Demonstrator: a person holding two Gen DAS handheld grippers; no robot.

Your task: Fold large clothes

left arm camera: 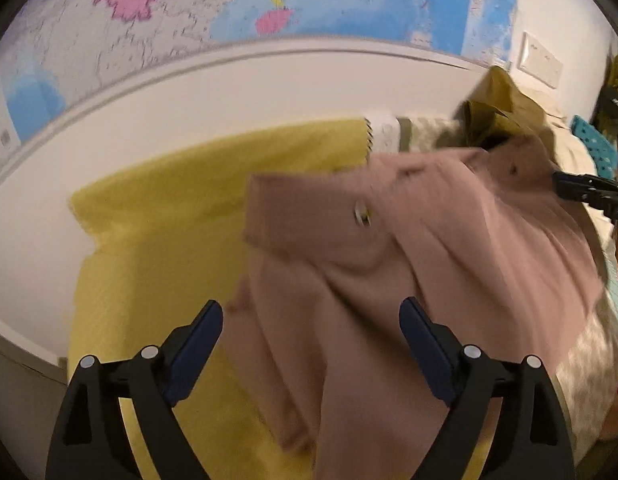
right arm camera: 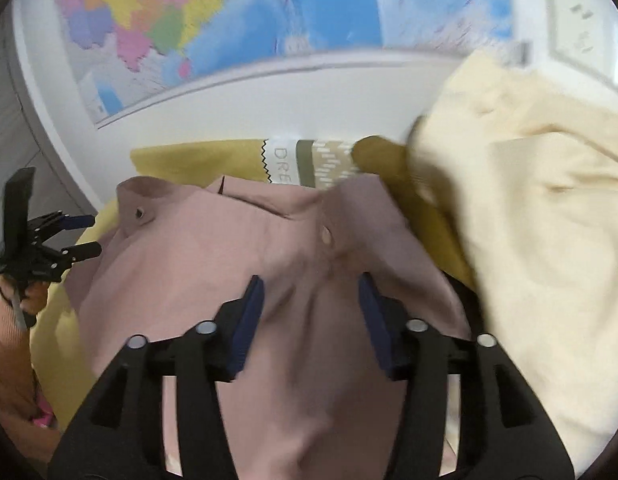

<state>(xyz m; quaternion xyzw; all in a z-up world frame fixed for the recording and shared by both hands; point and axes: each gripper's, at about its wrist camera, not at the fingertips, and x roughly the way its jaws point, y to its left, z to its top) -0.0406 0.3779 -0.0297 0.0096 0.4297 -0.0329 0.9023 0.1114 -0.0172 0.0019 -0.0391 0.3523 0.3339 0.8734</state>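
Observation:
A dusty pink garment [left arm camera: 389,280] with snap buttons lies spread on a yellow bed cover [left arm camera: 157,208]. It also fills the middle of the right wrist view [right arm camera: 237,264]. My left gripper [left arm camera: 311,320] is open and empty, hovering over the garment's left part. My right gripper [right arm camera: 311,296] is open above the garment below a snap button [right arm camera: 326,236]; the cloth shows between its fingers, not pinched. The right gripper's tip shows at the right edge of the left wrist view [left arm camera: 589,192]. The left gripper shows at the left of the right wrist view [right arm camera: 75,236].
A cream garment [right arm camera: 549,220] lies heaped at the right, over an olive-mustard one [right arm camera: 393,168]. A patterned pillow or blanket [right arm camera: 309,160] lies at the wall. A wall map [left arm camera: 269,0] hangs above the white wall. A teal perforated object [left arm camera: 597,144] is at far right.

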